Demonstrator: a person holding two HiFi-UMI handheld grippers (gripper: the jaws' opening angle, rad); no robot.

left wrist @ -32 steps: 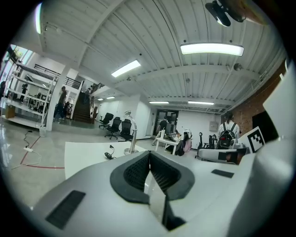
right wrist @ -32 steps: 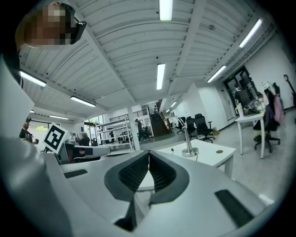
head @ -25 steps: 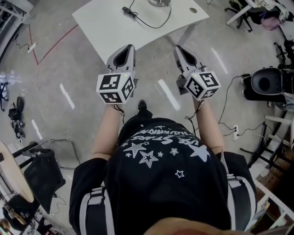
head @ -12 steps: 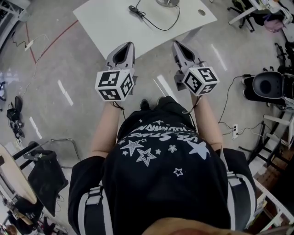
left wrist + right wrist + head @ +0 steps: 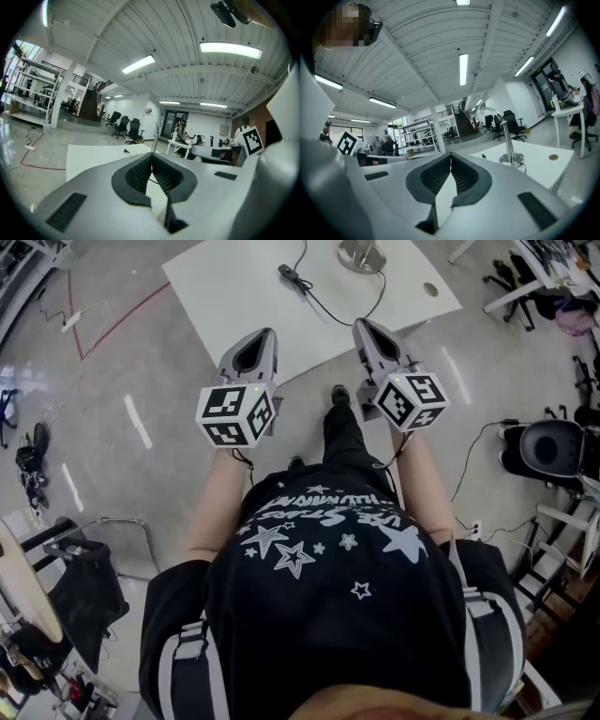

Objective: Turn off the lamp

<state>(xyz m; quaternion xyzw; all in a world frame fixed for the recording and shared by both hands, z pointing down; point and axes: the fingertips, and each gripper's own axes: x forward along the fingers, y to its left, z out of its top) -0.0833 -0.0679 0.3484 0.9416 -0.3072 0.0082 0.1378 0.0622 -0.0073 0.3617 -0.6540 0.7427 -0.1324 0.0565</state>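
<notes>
Two grippers level before the white worktop (image 5: 234,306), as I see it on my remote feed. In the head view the left gripper (image 5: 255,343) sits upper centre-left and the right gripper (image 5: 369,334) upper centre-right, both pointing toward the worktop's near edge. The left gripper view shows its jaws clenched together with nothing between them (image 5: 151,157); the right gripper view shows the same, pads meeting at the tip (image 5: 450,157). The lamp (image 5: 361,255) stands at the top edge of the head view, right of centre (only its round metal base shows there), well apart from both grippers. Its slim stem rises just above the closed jaws in the left gripper view (image 5: 153,136) and right of centre in the right gripper view (image 5: 507,140). A black cord (image 5: 323,304) runs from the base across the worktop to a small inline switch (image 5: 292,276), upper centre.
</notes>
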